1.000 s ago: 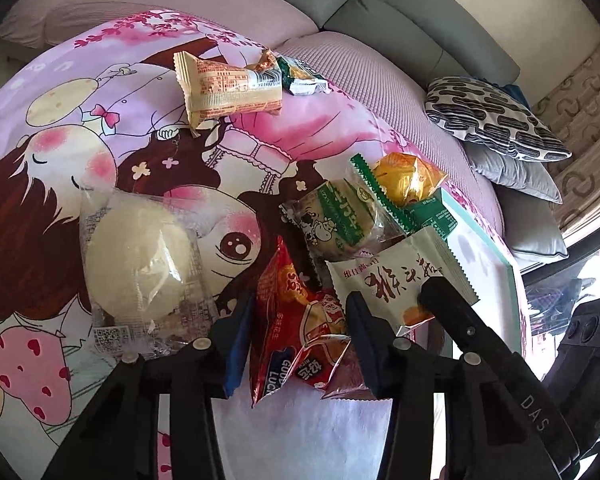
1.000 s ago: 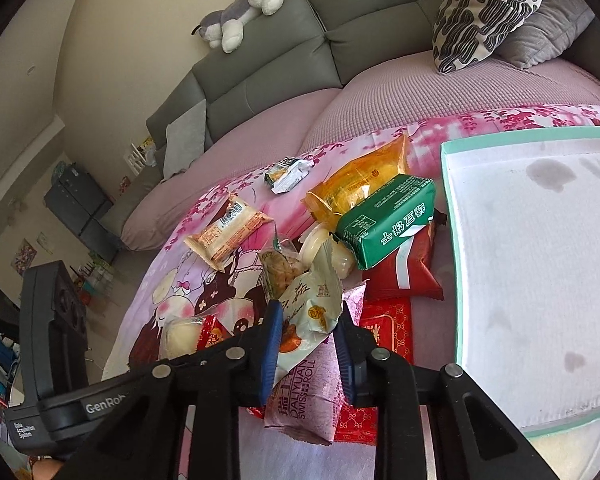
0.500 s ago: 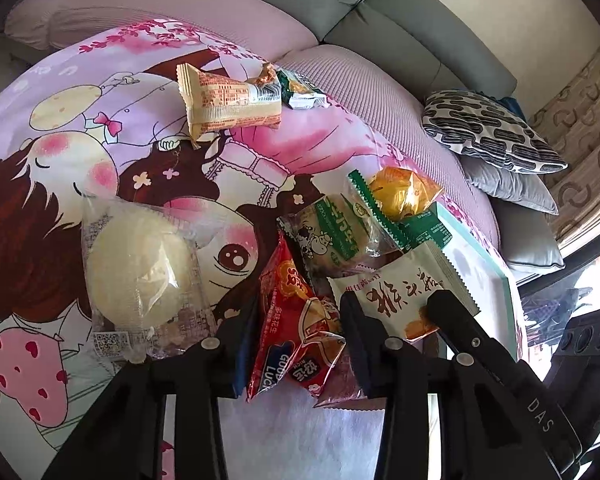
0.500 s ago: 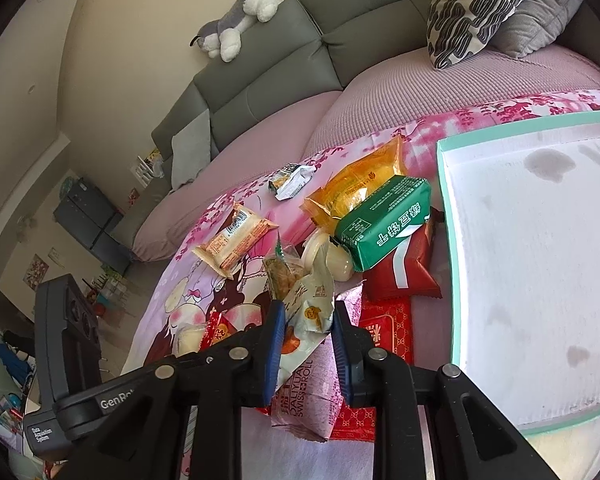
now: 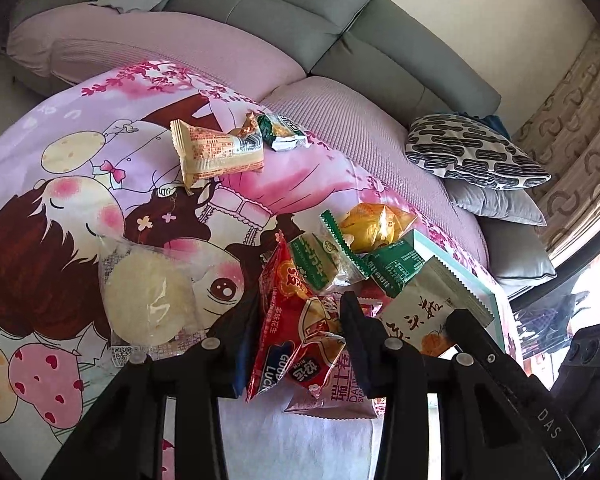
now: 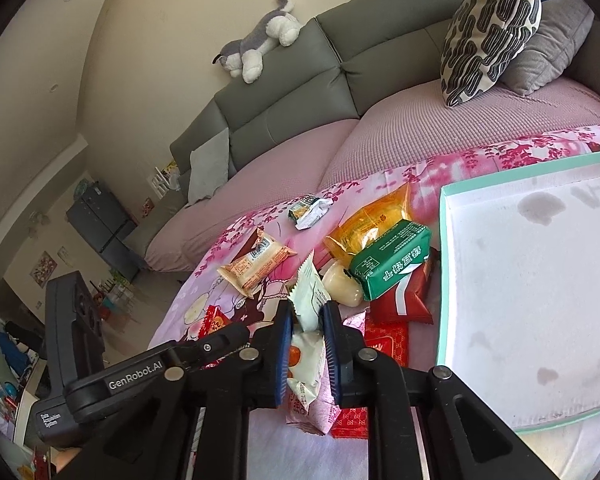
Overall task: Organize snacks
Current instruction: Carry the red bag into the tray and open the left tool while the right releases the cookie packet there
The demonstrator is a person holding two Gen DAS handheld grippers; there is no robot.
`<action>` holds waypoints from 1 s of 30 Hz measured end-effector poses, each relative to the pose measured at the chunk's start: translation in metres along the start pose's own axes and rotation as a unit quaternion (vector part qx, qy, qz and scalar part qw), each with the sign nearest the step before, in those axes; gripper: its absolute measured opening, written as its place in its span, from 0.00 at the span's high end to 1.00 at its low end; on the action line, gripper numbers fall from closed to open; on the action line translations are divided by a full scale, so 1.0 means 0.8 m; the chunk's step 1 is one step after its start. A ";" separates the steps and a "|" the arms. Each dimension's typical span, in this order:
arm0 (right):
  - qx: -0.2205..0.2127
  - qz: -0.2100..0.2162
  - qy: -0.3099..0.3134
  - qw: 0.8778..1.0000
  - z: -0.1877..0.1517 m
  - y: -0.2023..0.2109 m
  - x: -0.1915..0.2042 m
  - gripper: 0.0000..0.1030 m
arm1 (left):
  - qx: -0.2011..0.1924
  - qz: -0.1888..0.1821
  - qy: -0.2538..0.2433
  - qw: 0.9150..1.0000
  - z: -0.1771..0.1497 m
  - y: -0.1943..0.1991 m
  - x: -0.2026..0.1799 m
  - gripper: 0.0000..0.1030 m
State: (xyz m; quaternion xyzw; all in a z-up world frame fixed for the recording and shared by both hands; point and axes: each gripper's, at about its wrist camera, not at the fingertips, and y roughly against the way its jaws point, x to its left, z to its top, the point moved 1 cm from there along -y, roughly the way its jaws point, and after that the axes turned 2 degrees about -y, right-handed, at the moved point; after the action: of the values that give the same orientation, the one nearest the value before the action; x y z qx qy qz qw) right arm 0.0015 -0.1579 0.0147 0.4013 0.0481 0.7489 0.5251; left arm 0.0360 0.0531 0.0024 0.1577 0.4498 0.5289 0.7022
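- Your right gripper (image 6: 307,320) pinched the pale cream snack packet (image 6: 309,304), lifted over the pile beside the teal-rimmed tray (image 6: 444,264).
- Your left gripper (image 5: 300,320) straddled the red snack packet (image 5: 288,312); grip uncertain.

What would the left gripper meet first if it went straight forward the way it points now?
Probably the red peanut packet: it already lies between the open fingers of the left gripper, with the green-and-clear snack packet just beyond. Depth is hard to judge in this fisheye view.
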 end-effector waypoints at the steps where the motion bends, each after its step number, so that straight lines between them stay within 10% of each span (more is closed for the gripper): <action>1: -0.002 0.000 0.000 1.000 0.001 0.003 0.000 0.84 | -0.002 0.000 -0.002 1.000 0.000 0.001 -0.001 0.60; 17: -0.040 -0.006 -0.012 0.999 0.018 0.049 -0.027 0.84 | -0.019 -0.010 -0.038 0.999 -0.004 0.007 -0.046 0.60; 30: -0.122 -0.084 -0.074 0.986 0.048 0.137 -0.121 0.84 | -0.018 -0.075 -0.151 0.986 -0.003 -0.022 -0.184 0.60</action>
State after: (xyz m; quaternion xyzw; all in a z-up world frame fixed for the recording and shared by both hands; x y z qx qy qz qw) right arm -0.0437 -0.2996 0.0414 0.3831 -0.0494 0.6708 0.6331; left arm 0.0395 -0.0845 0.0567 0.1887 0.3396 0.4534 0.8022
